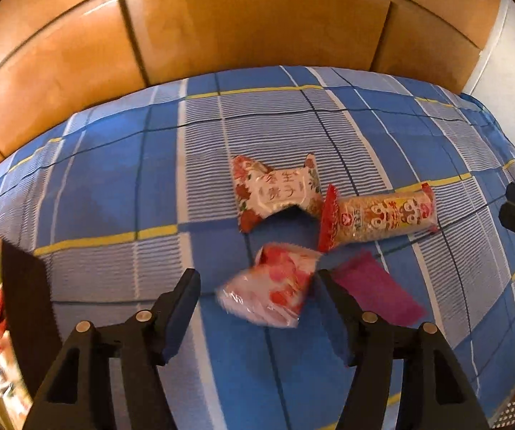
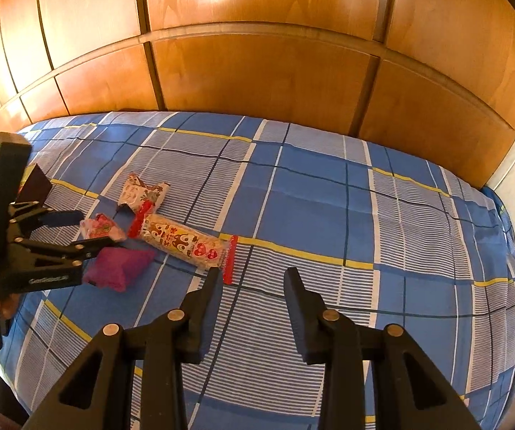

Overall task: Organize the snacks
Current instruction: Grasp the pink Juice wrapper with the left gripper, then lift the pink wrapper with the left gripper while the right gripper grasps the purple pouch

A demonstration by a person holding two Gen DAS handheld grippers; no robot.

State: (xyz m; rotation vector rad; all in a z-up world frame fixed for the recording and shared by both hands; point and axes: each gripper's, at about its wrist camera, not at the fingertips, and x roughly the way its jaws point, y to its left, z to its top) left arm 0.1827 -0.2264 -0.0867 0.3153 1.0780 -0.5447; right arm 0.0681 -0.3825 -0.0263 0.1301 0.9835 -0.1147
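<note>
At the far left of your left wrist view, a dark-sided container (image 1: 24, 301) sits at the edge of the bed (image 1: 114, 186), with packets just visible inside it. Your left claw (image 1: 257, 283) stands roughly half open, its jaws either side of a pink-and-white snack packet (image 1: 272, 290) lying on the blue checked cover. Whether the pads are touching the wrapper you cannot tell, since the packet is blurred. Just right of it lies a flat magenta pouch (image 1: 376, 294). Beyond those two, a red-and-white packet with printed characters (image 1: 275, 193) lies touching the red crimped end of a long cracker roll (image 1: 379, 218). Further right, your right claw (image 2: 254, 279) hovers over the bed with its jaws slightly apart and nothing between them, its left fingertip just beside the roll's near end.
</note>
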